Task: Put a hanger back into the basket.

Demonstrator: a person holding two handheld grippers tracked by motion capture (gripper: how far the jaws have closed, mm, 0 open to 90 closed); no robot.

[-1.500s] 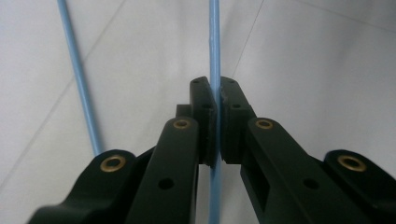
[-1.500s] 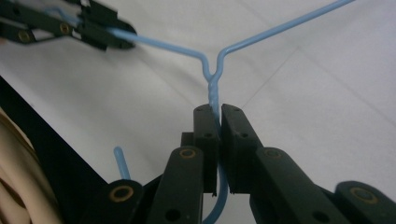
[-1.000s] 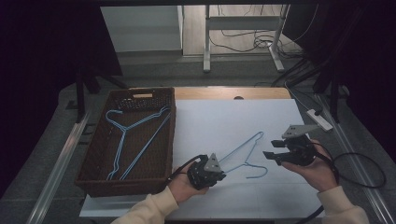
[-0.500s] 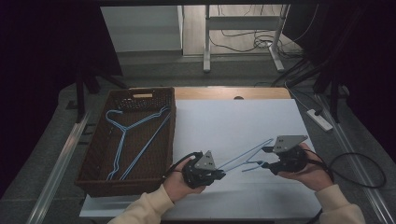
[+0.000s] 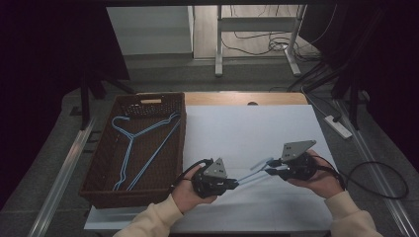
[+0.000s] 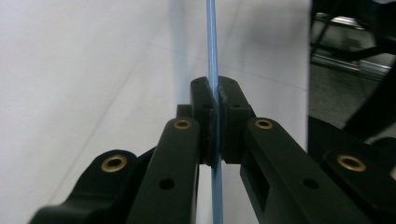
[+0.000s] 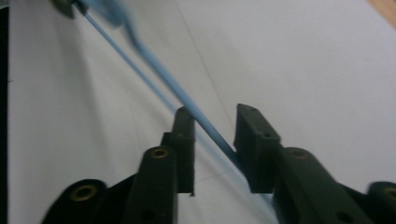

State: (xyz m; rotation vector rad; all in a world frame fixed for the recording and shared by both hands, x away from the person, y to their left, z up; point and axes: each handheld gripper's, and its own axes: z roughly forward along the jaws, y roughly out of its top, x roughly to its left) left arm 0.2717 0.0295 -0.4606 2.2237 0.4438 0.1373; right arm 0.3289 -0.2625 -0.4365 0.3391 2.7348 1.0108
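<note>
**Blue hanger held between two grippers over the white sheet**

Left gripper (image 5: 236,183) clamped tight on a wire of the blue hanger (image 5: 253,172), jaws pressed together on it in the left gripper view (image 6: 214,126). Right gripper (image 5: 269,169) spread narrowly around another wire of the same hanger (image 7: 205,123), the wire running diagonally through the gap and lying against the right-hand jaw, apart from the other. Hanger lifted near the front of the white table sheet (image 5: 247,128), spanning between both hands. Plenty of bare sheet behind and to the right, up to the far edge. Little room forward: front edge of the sheet close under the forearms. Brown wicker basket (image 5: 101,168) just beside the left hand, its right wall along the sheet's left edge, with two more blue hangers (image 5: 143,143) lying flat inside.
</note>
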